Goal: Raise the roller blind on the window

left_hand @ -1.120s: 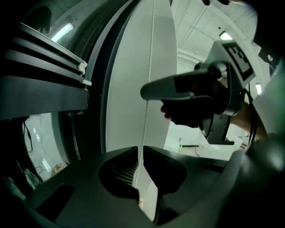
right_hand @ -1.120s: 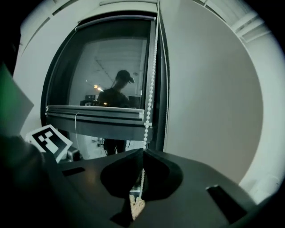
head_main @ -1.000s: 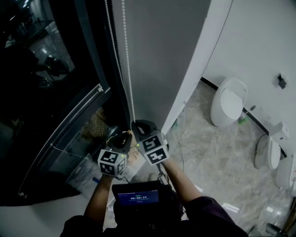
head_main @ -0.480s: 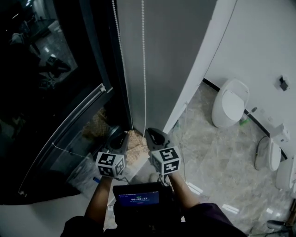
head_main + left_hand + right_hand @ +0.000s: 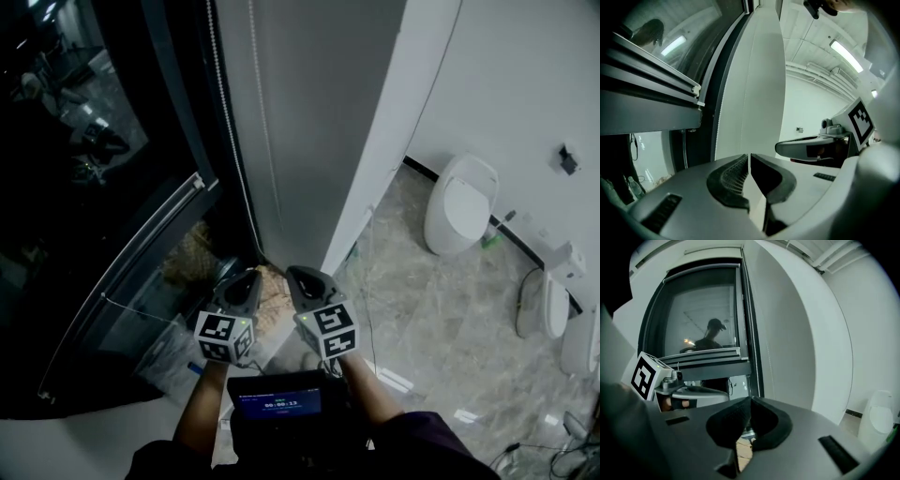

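Note:
The white bead chain [image 5: 239, 159] hangs down the dark window frame, and its second, fainter strand [image 5: 269, 150] hangs over the grey wall. That fainter strand runs down to my right gripper [image 5: 295, 274], whose jaws are pressed together. My left gripper [image 5: 246, 277] sits just left of it, jaws also together, with nothing plainly between them. In the left gripper view the left gripper [image 5: 749, 158] shows only a hairline slit, and the chain [image 5: 718, 122] passes to its left. In the right gripper view the chain [image 5: 753, 348] drops behind the right gripper [image 5: 750, 400]. A horizontal rail [image 5: 155, 225] with a pale end cap crosses the dark window.
White wall-hung sanitary fixtures [image 5: 459, 211] stand at the right on a marble floor [image 5: 422, 319], with another [image 5: 534, 309] further right. Plastic-wrapped clutter [image 5: 173, 347] lies under the window. A small screen [image 5: 278, 401] sits at the person's chest.
Both grippers have come down from where they met at the chain's lower end. Since half a second ago the right gripper has shifted slightly left, and the fainter strand with it.

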A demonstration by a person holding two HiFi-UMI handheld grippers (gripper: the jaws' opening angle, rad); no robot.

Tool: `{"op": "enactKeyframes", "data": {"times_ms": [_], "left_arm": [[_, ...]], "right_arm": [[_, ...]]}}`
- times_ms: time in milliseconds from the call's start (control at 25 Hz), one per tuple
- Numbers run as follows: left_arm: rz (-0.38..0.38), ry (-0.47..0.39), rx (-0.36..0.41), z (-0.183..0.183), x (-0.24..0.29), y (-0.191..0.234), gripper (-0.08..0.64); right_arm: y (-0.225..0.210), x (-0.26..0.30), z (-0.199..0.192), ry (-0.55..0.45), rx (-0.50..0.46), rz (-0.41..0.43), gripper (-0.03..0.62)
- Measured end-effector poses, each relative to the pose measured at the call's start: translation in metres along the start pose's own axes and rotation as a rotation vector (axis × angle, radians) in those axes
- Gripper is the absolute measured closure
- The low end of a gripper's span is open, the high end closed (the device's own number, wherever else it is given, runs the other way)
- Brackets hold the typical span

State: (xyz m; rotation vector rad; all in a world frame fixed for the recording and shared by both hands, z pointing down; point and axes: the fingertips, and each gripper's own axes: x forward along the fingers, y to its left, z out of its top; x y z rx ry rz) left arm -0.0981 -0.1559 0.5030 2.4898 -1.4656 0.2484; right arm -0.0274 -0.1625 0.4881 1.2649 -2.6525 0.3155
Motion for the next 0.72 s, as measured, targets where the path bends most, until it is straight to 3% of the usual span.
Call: {"op": "enactKeyframes", "data": {"times_ms": [720], "left_arm": [[0.011,-0.002,-0.004,0.001,-0.007,-0.002,0.549]], "right_arm": [[0.012,-0.004,0.005,-0.005,-0.023,0.032,0.584]]}}
